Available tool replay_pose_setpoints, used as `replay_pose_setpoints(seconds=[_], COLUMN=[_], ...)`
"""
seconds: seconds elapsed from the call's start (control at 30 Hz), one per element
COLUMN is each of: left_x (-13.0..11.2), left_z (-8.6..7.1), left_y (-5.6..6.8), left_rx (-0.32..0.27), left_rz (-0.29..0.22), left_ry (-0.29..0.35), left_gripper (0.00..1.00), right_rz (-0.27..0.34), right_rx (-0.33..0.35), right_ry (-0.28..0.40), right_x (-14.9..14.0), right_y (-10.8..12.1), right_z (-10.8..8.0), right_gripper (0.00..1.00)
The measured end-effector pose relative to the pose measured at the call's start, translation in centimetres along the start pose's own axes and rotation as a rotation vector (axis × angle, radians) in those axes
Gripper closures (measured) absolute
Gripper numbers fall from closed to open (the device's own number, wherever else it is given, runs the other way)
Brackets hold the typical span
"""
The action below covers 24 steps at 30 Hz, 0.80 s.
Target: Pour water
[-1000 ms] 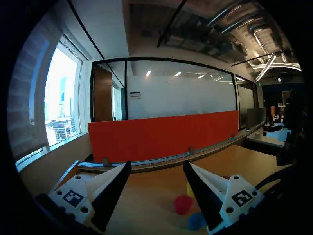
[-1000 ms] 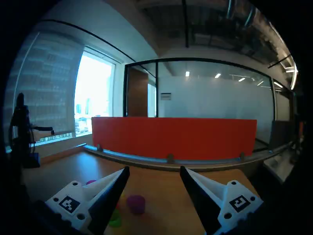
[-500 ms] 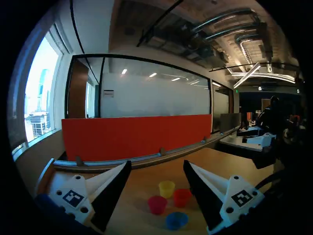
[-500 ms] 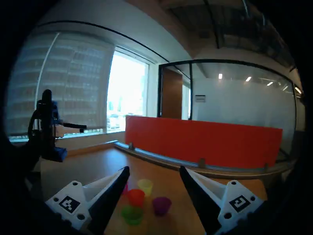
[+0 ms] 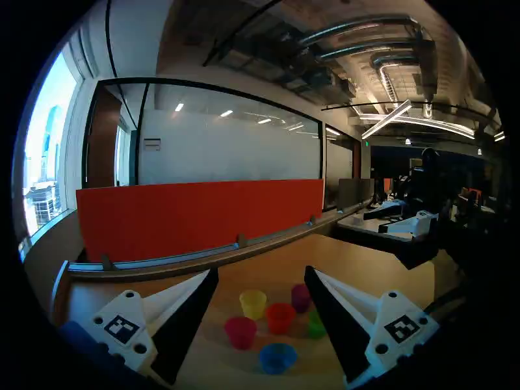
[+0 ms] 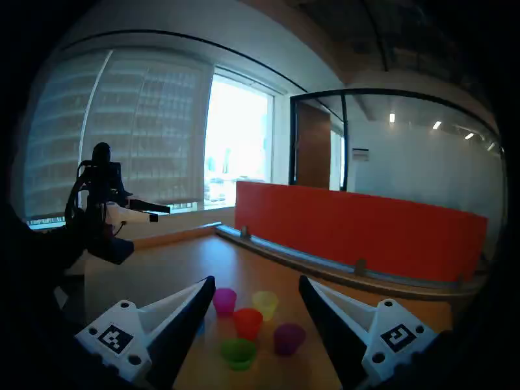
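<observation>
Both views have swung round, bringing the coloured cups (image 5: 279, 317), clustered on the surface (image 5: 364, 260), between the fingers. The left tool (image 5: 259, 272) and right tool (image 6: 255, 279) stand spread and empty, so pouring has not begun.

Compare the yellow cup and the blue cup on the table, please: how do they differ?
Colour: the yellow cup is pale yellow, the blue cup bright blue. Place: in the left gripper view the blue cup stands nearest the camera; the yellow cup stands farther back, toward the orange divider. Both stand upright, mouth up, on the wooden table.
</observation>
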State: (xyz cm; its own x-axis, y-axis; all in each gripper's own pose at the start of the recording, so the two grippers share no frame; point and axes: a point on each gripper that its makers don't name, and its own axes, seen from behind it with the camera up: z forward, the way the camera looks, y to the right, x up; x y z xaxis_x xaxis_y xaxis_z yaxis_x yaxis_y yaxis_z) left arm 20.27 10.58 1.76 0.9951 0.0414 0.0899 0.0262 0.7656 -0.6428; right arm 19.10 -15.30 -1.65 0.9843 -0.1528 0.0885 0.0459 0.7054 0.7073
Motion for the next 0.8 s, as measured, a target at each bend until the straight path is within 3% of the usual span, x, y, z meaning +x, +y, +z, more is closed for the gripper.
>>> replay_pose_setpoints(seconds=[0.43,0.67,0.8], left_x=[-3.3,-5.4,-6.5], left_z=[-0.4,-0.4,-0.3], left_y=[0.8,1.2,1.9], left_rx=[-0.073,-0.079,-0.103], left_rz=[0.037,0.09,0.091], left_ry=[-0.121,-0.184,-0.211], left_gripper=[0.01,0.01,0.02], right_rz=[-0.043,-0.093,-0.111], right_rx=[0.05,0.079,0.081], right_ry=[-0.171,-0.238,-0.263], right_x=[-3.4,-4.8,-5.7], right_y=[-1.0,-1.7,-1.8], right_z=[-0.3,-0.7,-0.5], right_gripper=[0.0,0.0,0.0])
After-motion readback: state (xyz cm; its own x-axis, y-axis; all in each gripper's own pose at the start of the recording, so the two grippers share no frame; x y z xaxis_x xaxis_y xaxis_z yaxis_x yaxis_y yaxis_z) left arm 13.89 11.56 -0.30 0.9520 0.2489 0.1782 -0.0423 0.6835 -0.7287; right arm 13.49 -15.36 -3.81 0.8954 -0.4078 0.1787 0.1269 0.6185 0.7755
